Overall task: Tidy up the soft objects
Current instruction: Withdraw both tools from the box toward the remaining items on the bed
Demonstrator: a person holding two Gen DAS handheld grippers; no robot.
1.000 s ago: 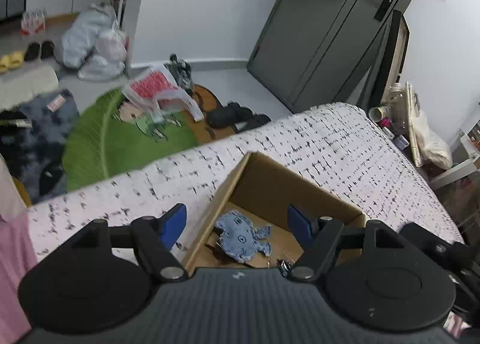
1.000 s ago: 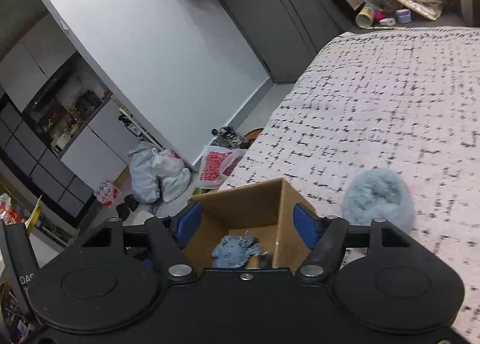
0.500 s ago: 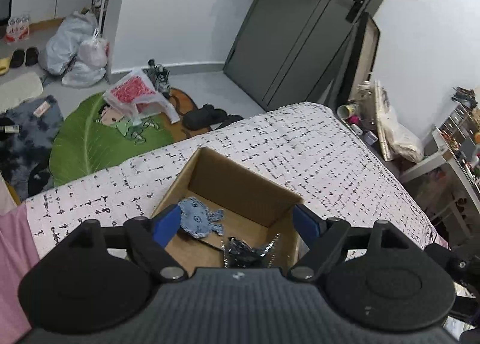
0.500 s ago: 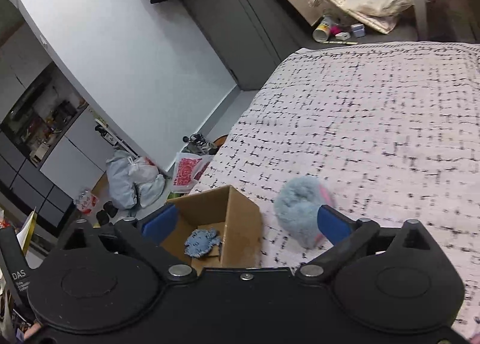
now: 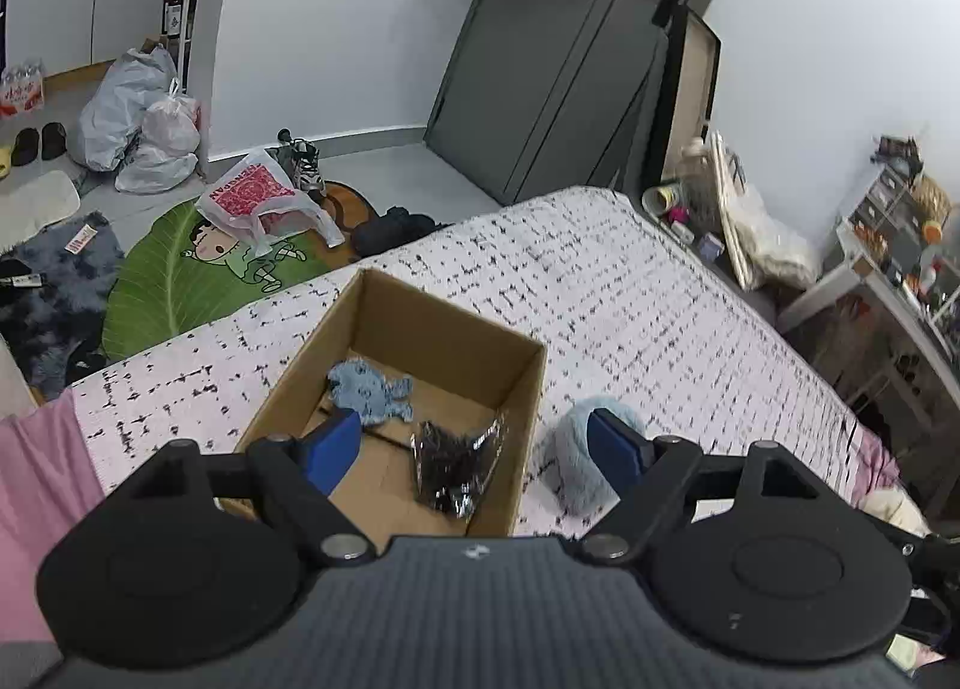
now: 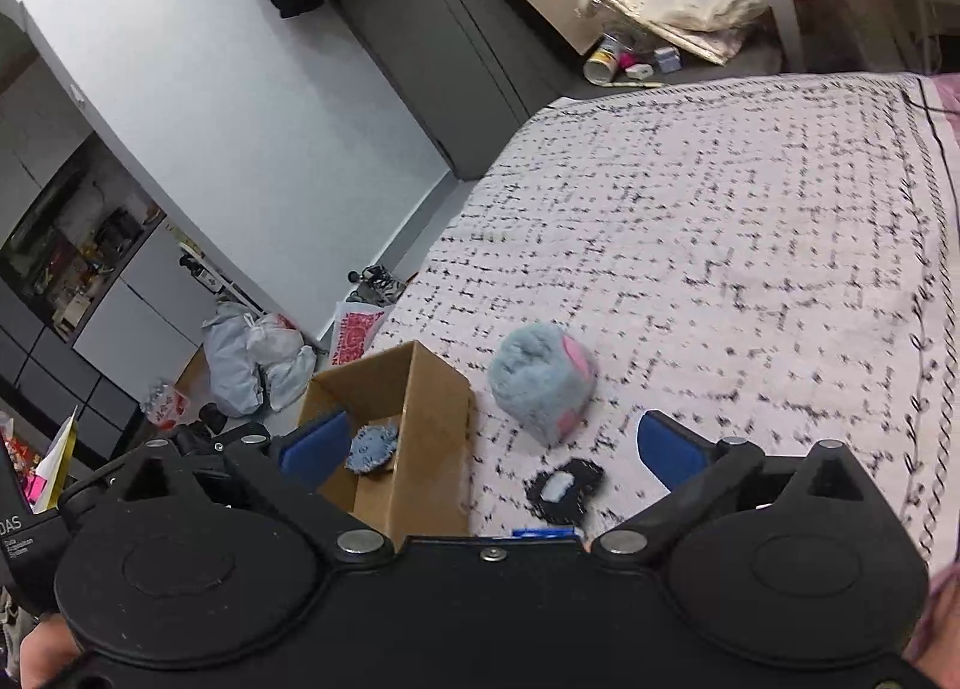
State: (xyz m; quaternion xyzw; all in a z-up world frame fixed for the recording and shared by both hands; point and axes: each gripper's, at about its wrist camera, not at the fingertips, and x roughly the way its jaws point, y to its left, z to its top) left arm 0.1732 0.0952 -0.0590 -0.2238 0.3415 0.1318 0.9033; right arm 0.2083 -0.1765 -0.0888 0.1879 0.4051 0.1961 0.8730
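Fluffy blue plush [image 6: 542, 383] lies on the bed [image 6: 750, 245] just right of the cardboard box [image 6: 441, 449], with open bedspread beyond. Left gripper [image 5: 477, 446] and right gripper [image 6: 489, 452] both gape wide, empty. Only the left view shows the dark crinkly packet [image 5: 456, 464] inside; only the right shows a black patch [image 6: 564, 490]

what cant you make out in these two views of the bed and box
- Left wrist: fluffy blue toy, its right part behind the left gripper finger.
- Right wrist: cardboard box interior, mostly hidden by its wall and the right gripper.
- Right wrist: black patch, too small to identify.
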